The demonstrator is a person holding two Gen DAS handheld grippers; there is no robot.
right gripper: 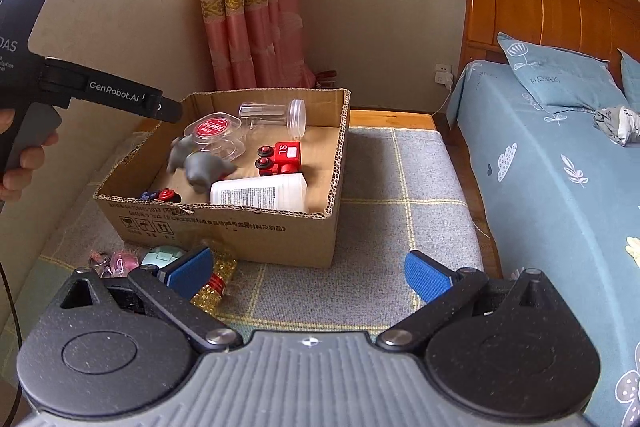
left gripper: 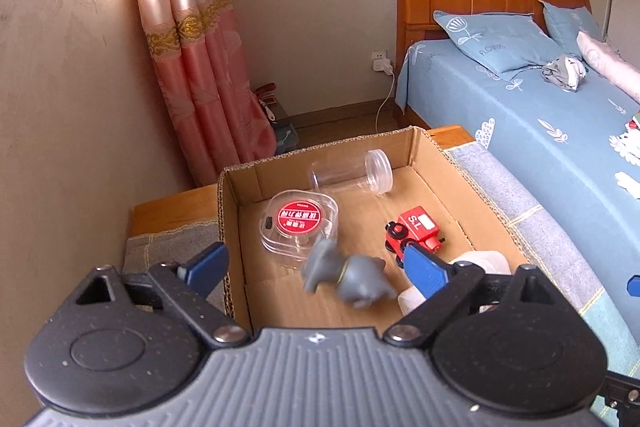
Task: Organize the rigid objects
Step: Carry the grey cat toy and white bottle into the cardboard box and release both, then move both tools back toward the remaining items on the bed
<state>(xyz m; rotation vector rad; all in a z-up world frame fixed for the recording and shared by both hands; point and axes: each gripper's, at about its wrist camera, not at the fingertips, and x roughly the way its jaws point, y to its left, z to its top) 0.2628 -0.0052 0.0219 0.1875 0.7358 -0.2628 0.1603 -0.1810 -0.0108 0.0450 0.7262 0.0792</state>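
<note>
**Grey toy loose in the box, both grippers spread**

The left hand-held gripper stands over the near end of the cardboard box, its blue pads wide apart and gripping nothing. Just beyond them a grey toy animal shows blurred inside the box, touching neither pad. Around it lie a clear round case with a red label, a clear lidded jar on its side by the far wall, a red toy vehicle and a white bottle along the near wall.

The right hand-held gripper hangs before the box, pads likewise spread and empty, above the grey checked mat. Beside its left pad, outside the box, sit a gold glittery piece, a pale green item and pink trinkets. A bed with blue bedding stands to the right.
</note>
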